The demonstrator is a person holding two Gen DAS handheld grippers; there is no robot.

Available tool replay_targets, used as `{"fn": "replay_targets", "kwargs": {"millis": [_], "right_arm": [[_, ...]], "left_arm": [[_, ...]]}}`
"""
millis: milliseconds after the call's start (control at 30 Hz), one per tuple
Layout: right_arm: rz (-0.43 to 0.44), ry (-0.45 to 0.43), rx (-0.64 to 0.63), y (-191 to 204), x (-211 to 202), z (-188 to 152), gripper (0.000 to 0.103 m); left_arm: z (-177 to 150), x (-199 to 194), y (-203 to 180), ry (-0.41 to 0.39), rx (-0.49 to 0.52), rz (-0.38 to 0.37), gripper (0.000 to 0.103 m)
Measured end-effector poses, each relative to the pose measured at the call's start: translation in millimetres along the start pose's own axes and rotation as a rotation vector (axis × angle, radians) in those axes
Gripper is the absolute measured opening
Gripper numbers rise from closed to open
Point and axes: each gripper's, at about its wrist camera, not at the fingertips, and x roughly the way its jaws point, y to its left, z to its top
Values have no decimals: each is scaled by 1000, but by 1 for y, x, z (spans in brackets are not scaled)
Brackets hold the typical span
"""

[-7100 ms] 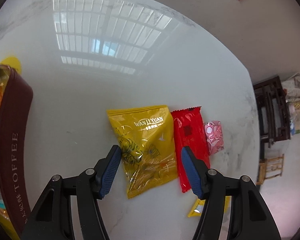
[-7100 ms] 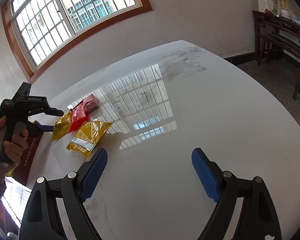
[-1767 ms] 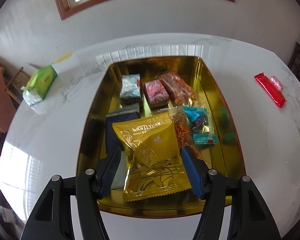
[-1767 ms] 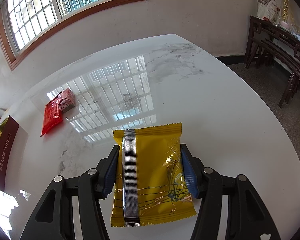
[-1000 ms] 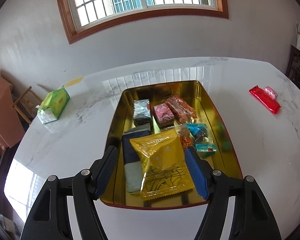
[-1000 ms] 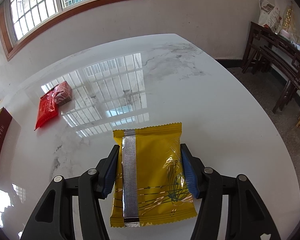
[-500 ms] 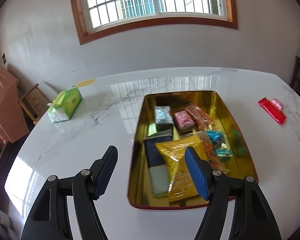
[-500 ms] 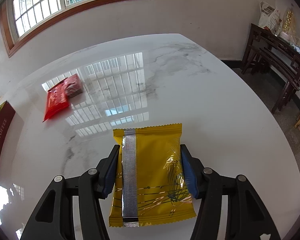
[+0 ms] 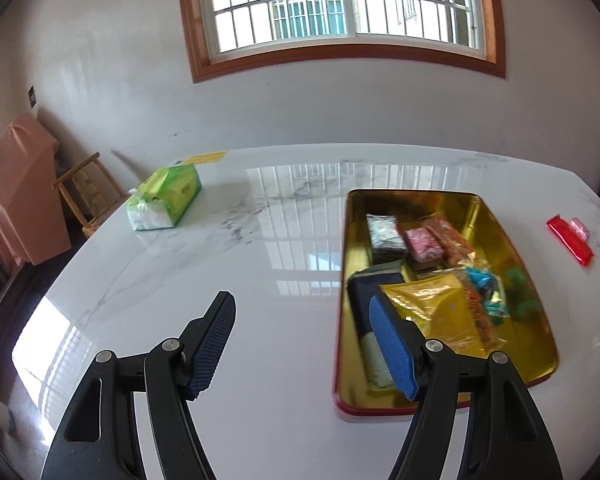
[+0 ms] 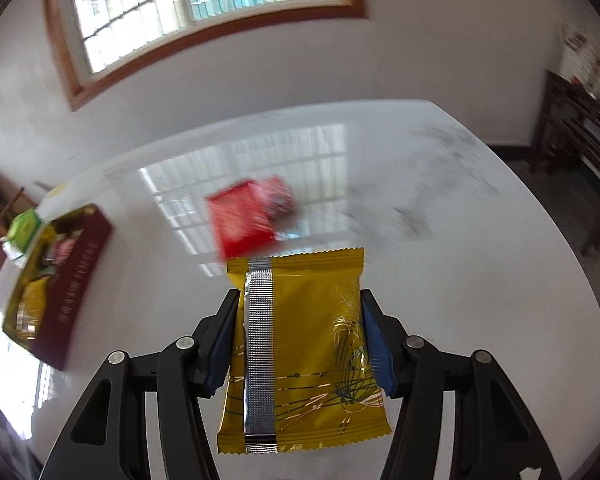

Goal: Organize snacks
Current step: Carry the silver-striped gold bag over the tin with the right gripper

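A gold tin (image 9: 496, 216) with a dark red outer wall (image 10: 80, 276) sits on the white marble table and holds several snacks, with a yellow packet (image 9: 436, 312) on top. My left gripper (image 9: 304, 344) is open and empty, left of the tin. My right gripper (image 10: 296, 340) is shut on a second yellow snack packet (image 10: 304, 344), held above the table. A red packet (image 10: 240, 220) and a small pink packet (image 10: 278, 196) lie on the table beyond it; they also show in the left wrist view, red (image 9: 570, 240) and pink (image 9: 578, 226).
A green tissue pack (image 9: 164, 198) lies at the table's far left. A wooden stool (image 9: 86, 192) and a pink-covered cabinet (image 9: 18, 188) stand off the left edge. Dark wooden furniture (image 10: 580, 128) stands to the right of the table.
My left gripper let go of the yellow packet in the tin and has swung left, away from it. My right gripper has lifted and turned left with its packet, bringing the tin into view.
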Motion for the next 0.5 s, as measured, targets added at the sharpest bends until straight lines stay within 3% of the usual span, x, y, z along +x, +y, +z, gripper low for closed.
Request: {"fn": "replay_targets", "kwargs": {"millis": [300,500], "right_arm": [[164,-38,-135,106,-11,32,54],[264,-8,-203,175,7,44,54]], "left_arm": [[-11,29,67,8,-241,-42,70],[-19,53,88,19,-281,-20,70]]}}
